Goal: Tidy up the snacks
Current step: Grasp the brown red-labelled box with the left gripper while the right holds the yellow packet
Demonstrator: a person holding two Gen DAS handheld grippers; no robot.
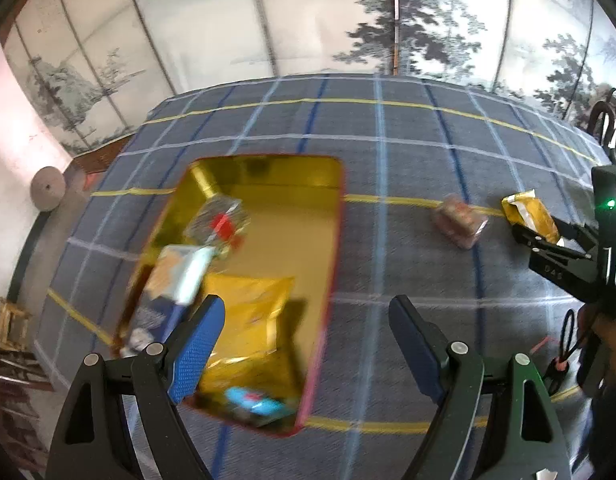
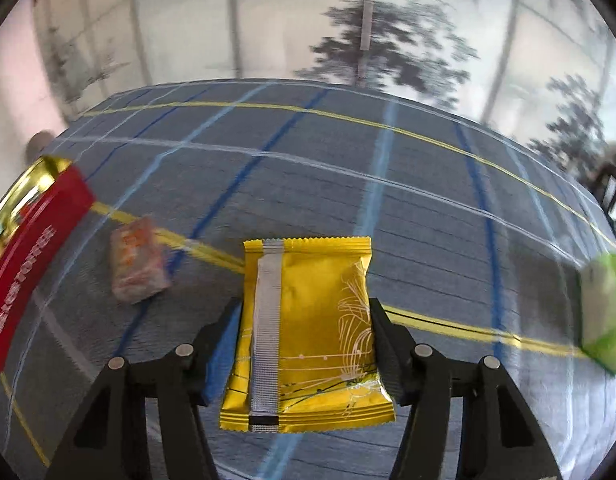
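on the left-wrist side, we list: left gripper [image 1: 303,344], fingers spread wide apart, nothing between them, blue textured pads, hovering over the near end of the tin [image 1: 340,216]. tin: rectangular, rounded corners, shiny gold inside, red outside, resting on the plaid tablecloth [image 1: 388,140]. contents so far: a large gold foil packet [image 1: 251,320], a clear crinkly wrapper with a red label [image 1: 219,220], a pale blue-and-tan packet [image 1: 179,272], a small bright blue packet [image 1: 251,398] at the near end; blur hides finer detail. outside the tin, to the right: a pinkish clear-wrapped snack [image 1: 460,220] lying on the cloth.

on the right-wrist side, we list: right gripper [image 2: 305,344], fingers closed against both edges of the yellow snack packet [image 2: 308,332]. packet: glossy foil, flat pillow shape, serrated ends, silver crimped back seam, fine line drawing; appears lifted off the cloth. pinkish snack [image 2: 137,266] near, left of it; tin's red wall [image 2: 31,272] at far left; a green-and-white packet [image 2: 604,312] at far right, blurred.

progress, by our judgement: roughly half done. several snacks are in the tin, one is in hand, and at least two are left on the cloth.
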